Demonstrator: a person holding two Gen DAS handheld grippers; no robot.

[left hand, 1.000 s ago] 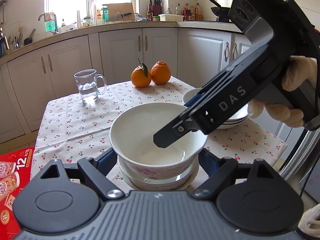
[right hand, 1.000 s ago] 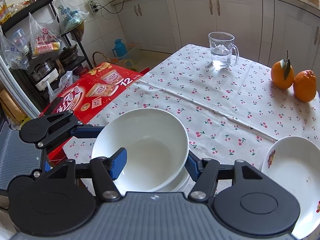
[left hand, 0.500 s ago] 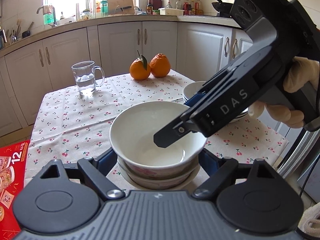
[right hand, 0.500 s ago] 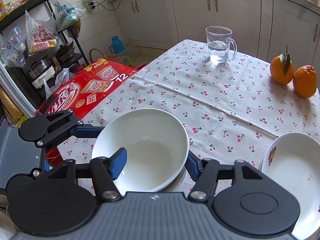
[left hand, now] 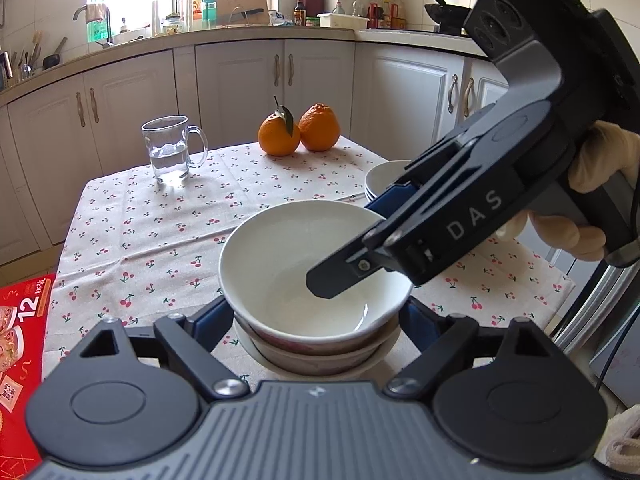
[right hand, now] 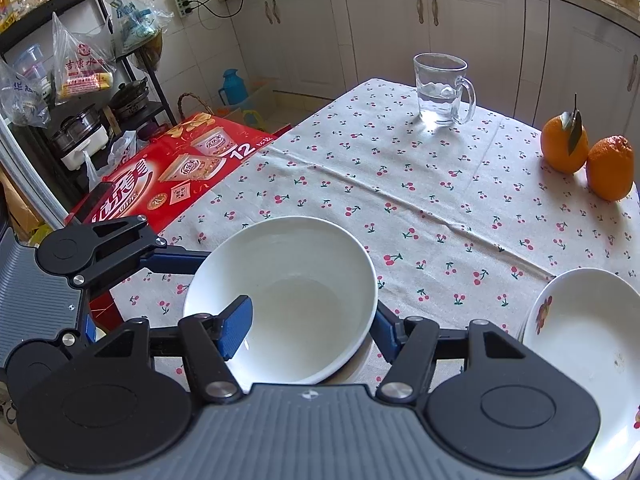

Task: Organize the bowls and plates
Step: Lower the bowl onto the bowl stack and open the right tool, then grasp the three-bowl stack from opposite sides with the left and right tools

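A white bowl [left hand: 296, 272] sits on top of a stack of bowls [left hand: 320, 354] at the near edge of the table. It also shows in the right wrist view [right hand: 288, 280]. My left gripper [left hand: 316, 316] is wide open, one finger on each side of the stack, not touching. My right gripper [right hand: 312, 328] is open, with one blue pad [right hand: 236, 326] inside the bowl and the other outside its rim. A stack of white plates [right hand: 588, 344] lies to the right, also seen in the left wrist view [left hand: 384, 180].
A glass mug of water [left hand: 170, 152] and two oranges [left hand: 298, 132] stand at the far side of the cherry-print tablecloth [left hand: 160, 232]. A red carton [right hand: 168, 172] lies below the table's left edge. Kitchen cabinets [left hand: 240, 88] stand behind.
Both grippers and the top bowl have sunk slightly toward the stack. The jaws look the same as before.
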